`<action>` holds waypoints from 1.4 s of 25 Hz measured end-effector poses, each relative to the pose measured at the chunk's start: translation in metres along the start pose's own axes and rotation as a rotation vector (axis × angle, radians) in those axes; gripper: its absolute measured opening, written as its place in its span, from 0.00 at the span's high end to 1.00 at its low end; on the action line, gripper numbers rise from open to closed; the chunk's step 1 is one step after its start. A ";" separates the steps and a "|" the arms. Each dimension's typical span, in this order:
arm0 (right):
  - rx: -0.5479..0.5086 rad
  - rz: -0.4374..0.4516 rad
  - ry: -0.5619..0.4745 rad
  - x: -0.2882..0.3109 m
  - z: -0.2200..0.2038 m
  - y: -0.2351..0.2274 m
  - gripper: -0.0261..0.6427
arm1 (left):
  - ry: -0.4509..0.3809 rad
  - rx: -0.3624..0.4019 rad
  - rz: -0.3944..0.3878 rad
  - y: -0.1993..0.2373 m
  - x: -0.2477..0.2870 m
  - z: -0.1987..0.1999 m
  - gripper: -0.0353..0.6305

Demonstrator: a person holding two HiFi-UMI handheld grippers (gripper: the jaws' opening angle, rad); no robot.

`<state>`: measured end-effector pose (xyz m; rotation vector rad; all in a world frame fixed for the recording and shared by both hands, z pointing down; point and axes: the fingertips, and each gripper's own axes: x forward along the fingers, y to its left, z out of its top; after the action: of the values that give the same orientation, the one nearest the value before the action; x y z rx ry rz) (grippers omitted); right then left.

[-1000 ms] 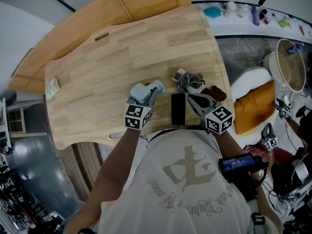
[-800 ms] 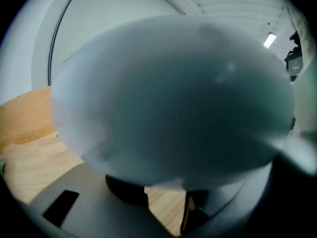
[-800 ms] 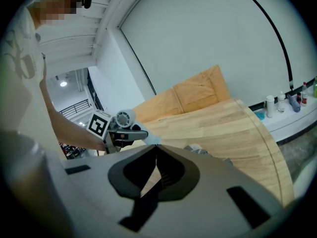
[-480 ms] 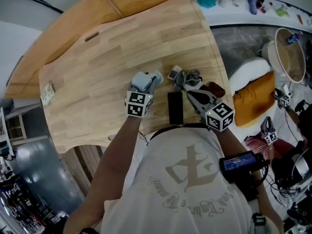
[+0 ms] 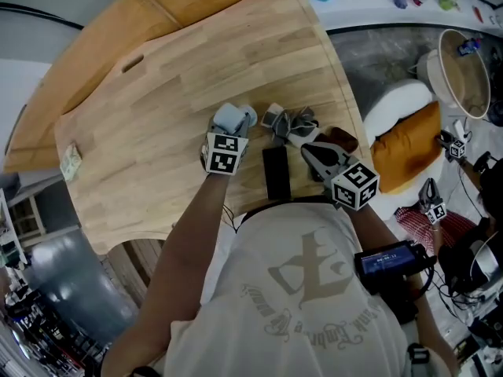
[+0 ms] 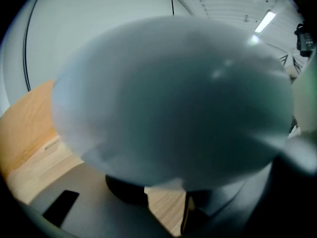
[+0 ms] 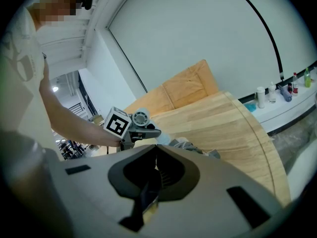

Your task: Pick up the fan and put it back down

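While clamped on a round pale blue-grey plastic fan point(image 5: 230, 117) at frame centre, left gripper point(image 5: 235, 129) sits over light wooden table point(image 5: 157, 108). Right gripper point(image 7: 156, 175), centre-right: jaws pressed together, empty.

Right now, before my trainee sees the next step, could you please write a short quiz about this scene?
1. True or false: the left gripper is closed on the pale blue fan.
2. Which thing lies on the wooden table between the two grippers? A) a black phone B) a mug C) scissors
3. Fill in the missing word: the jaws of the right gripper stand ____ and hold nothing.

Key: 1 true; 2 A; 3 together.
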<state>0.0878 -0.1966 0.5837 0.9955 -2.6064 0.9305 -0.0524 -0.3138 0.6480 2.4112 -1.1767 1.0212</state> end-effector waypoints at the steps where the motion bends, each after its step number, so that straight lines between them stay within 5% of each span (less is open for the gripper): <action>1: 0.004 -0.003 0.000 -0.001 0.000 -0.002 0.94 | -0.003 0.007 0.000 0.000 0.004 0.001 0.71; 27: 0.036 0.025 0.014 -0.007 0.003 -0.032 0.94 | 0.083 0.030 0.012 -0.008 0.037 0.005 0.71; 35: 0.031 0.032 -0.002 0.001 0.002 -0.035 0.94 | 0.018 0.029 0.026 0.002 0.030 0.010 0.70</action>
<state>0.1102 -0.2183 0.5996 0.9651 -2.6242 0.9804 -0.0362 -0.3378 0.6615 2.4099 -1.1981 1.0723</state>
